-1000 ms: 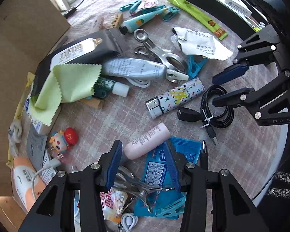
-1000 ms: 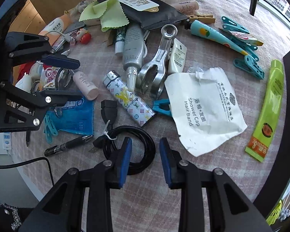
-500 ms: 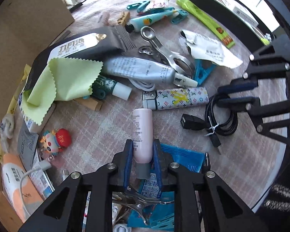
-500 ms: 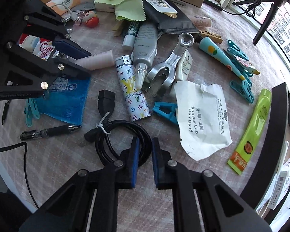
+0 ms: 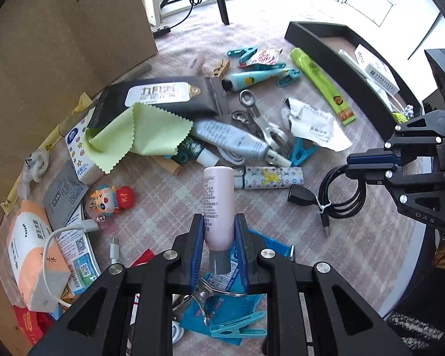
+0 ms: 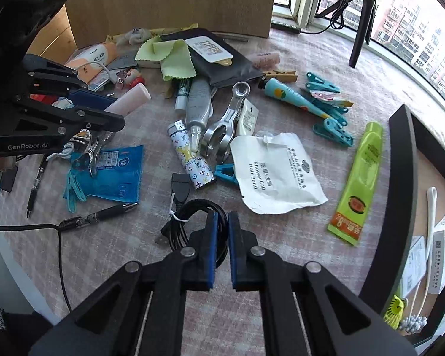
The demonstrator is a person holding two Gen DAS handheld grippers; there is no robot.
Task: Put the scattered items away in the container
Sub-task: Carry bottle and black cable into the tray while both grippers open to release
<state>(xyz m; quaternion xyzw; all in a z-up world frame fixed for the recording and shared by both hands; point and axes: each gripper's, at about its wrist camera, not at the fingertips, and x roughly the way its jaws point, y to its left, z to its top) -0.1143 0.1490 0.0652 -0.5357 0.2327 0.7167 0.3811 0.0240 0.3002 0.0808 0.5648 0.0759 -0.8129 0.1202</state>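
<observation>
On a cluttered plaid cloth (image 5: 281, 207), the left gripper (image 5: 219, 231) clamps a light, stiff pink tube (image 5: 218, 201) near its cap; the right gripper (image 6: 221, 237) pinches a floppy coiled cable (image 6: 192, 222); the container (image 6: 400, 178) waits far right.

Left gripper (image 5: 218, 231) clamps a pink tube (image 5: 218, 204); right gripper (image 6: 221, 237), jaws just closing, pinches a black cable coil (image 6: 192, 222)

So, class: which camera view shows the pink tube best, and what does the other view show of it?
The left wrist view. There the pink tube stands centred, its printed side facing the camera, clamped near its grey cap by the left claw. The right wrist view shows only its upper end, far left, poking past that claw's arms.
</observation>
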